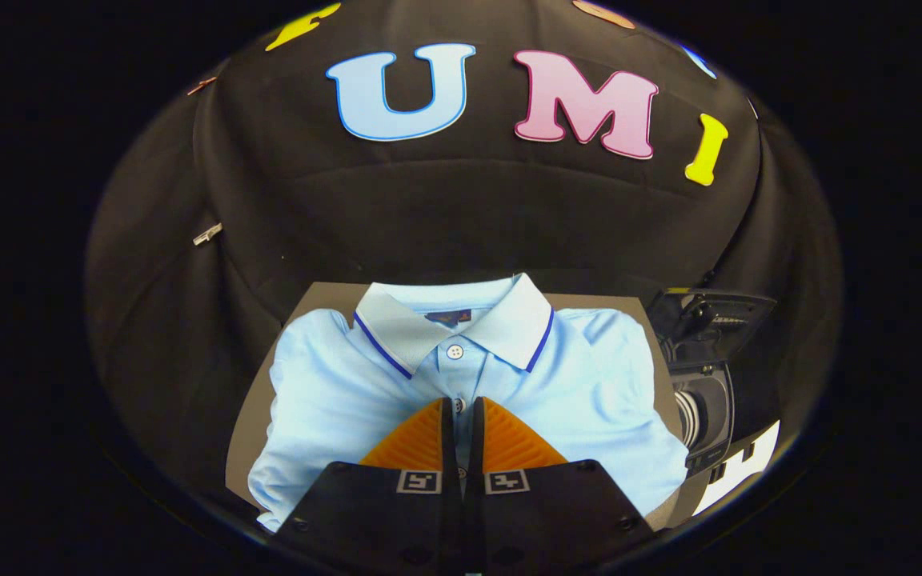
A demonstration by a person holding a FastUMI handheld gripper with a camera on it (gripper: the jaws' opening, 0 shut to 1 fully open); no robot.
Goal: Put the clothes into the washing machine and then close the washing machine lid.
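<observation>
Gripper view has the gripper (pixel 462 404) nearly closed, pinching the folded light-blue polo shirt (pixel 349 392) at its button placket, likely to lift it toward the washing machine (pixel 705 376).

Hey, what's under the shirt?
The shirt lies on a brown board, whose edges show beside it. Anything else beneath is covered. The gripper jaws stand nearly closed over the shirt's placket.

A staged recording booth, not a lived-in home: black cloth wall (pixel 445 208) drapes beyond the gripper (pixel 462 404), whose fingers sit nearly closed with a slim gap. A folded light-blue polo shirt (pixel 461 384) lies under them on a small table (pixel 333 294), with a toy-like washing machine (pixel 705 384) to their right.
</observation>
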